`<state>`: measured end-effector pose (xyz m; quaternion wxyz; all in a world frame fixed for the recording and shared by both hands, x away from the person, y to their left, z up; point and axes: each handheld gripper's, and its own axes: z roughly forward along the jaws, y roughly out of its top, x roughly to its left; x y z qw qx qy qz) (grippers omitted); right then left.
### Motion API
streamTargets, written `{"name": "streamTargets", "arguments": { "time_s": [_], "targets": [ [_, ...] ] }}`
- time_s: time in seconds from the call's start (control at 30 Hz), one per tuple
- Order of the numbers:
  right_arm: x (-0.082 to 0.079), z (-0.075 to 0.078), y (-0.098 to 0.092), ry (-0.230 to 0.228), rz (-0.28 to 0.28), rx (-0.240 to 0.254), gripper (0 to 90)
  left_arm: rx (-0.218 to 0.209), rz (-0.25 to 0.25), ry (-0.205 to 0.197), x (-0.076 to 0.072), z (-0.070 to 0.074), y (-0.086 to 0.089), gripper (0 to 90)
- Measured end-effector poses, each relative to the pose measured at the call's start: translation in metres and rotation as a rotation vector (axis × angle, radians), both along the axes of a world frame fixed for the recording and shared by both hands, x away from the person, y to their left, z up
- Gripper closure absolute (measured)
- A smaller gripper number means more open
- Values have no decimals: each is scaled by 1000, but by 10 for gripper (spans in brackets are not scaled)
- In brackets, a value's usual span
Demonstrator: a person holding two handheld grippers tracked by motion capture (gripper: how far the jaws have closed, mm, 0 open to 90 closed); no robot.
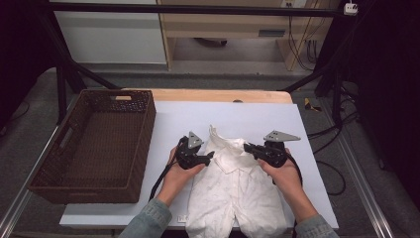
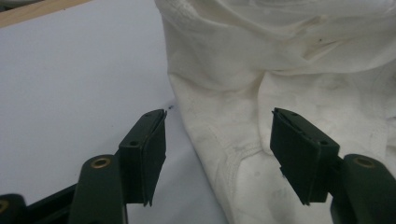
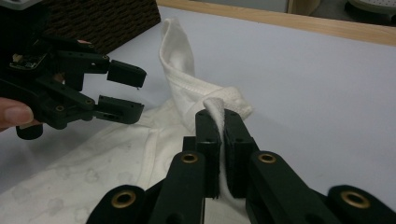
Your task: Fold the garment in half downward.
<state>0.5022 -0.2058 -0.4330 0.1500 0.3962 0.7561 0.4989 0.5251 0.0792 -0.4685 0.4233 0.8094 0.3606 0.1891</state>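
A white baby garment (image 1: 233,183) lies on the pale sheet, legs toward the person, its top bunched up. My right gripper (image 1: 246,147) is shut on a fold of the garment's upper right edge (image 3: 219,105), and the cloth shows pinched between the jaws (image 3: 222,119). My left gripper (image 1: 210,156) is open at the garment's upper left side. In the left gripper view its jaws (image 2: 217,149) straddle the garment's left edge (image 2: 205,140) without pressing on it. The right gripper view shows the left gripper (image 3: 135,91) open beside a raised sleeve (image 3: 175,51).
A dark brown wicker basket (image 1: 143,144) stands empty on the left, its wall close to the left hand. The pale sheet (image 1: 198,114) covers a wooden table (image 1: 218,95). Black frame legs and cables stand behind and to the right.
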Motion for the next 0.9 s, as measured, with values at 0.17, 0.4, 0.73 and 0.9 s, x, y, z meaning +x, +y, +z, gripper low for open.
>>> {"name": "streamTargets", "arguments": {
  "time_s": [0.17,0.4,0.73,0.9],
  "targets": [
    [-3,0,-3,-3,2,5,876,-6,8,3,1,-1,1,382],
    [-6,2,-7,-9,4,8,876,-9,-1,-23,1,1,0,380],
    [-5,2,-10,-9,-4,10,876,-18,3,-47,1,4,0,418],
    [-5,2,-10,-10,-7,9,876,-41,-4,-75,-2,11,-1,498]
  ]
}}
